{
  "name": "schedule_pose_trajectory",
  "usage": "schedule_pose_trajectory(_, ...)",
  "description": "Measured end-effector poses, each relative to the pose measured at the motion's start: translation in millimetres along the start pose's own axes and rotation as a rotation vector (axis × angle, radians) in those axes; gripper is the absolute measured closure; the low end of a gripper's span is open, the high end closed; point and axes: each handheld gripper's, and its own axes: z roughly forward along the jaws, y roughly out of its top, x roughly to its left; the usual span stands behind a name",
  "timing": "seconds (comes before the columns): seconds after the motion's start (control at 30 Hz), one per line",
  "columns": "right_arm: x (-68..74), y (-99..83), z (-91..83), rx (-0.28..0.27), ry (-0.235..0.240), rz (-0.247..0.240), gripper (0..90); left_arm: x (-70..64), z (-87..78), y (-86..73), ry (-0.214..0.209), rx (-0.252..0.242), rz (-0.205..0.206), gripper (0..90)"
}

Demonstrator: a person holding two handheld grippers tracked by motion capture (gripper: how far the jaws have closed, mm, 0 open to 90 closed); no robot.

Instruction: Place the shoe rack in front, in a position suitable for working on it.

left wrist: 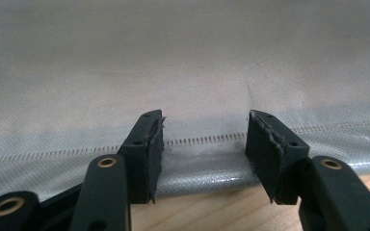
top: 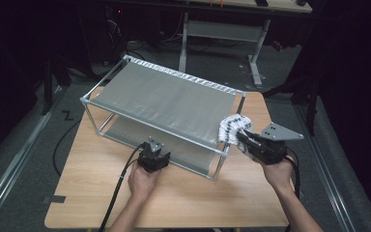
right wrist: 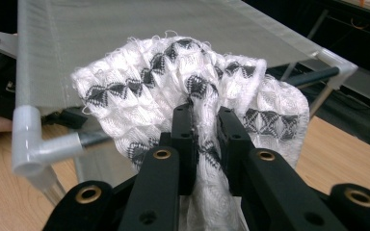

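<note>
Now right gripper [right wrist: 204, 132] pinching bunched cloth [right wrist: 192, 91], upright

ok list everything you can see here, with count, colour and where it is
rack: one, grey mesh shelves on a pale tube frame, two tiers, on the table's far half
cloth: one, white with dark grey pattern, bunched at the rack's right near corner
table: one, light wood, under it all
desk: one, pale legs, behind in the dark
left gripper: one, black, jaws open at the lower shelf's near edge
right gripper: one, black, shut on the cloth
hands: two, at the near edge
</note>
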Motion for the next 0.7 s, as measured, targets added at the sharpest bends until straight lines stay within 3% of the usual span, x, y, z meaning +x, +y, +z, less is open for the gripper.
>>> schedule_pose_trajectory(0.37, -12.8, -19.9, -6.9, 0.007, -0.057, 0.047, 80.7, -0.3, -0.1, 0.0, 0.002, 0.000, 0.002, 47.7)
schedule_pose_trajectory(0.7, -30.8, -49.6, -9.3, 0.047, -0.116, 0.119, 80.8, 0.2, -0.1, 0.0, 0.000, 0.000, -0.002, 46.9)
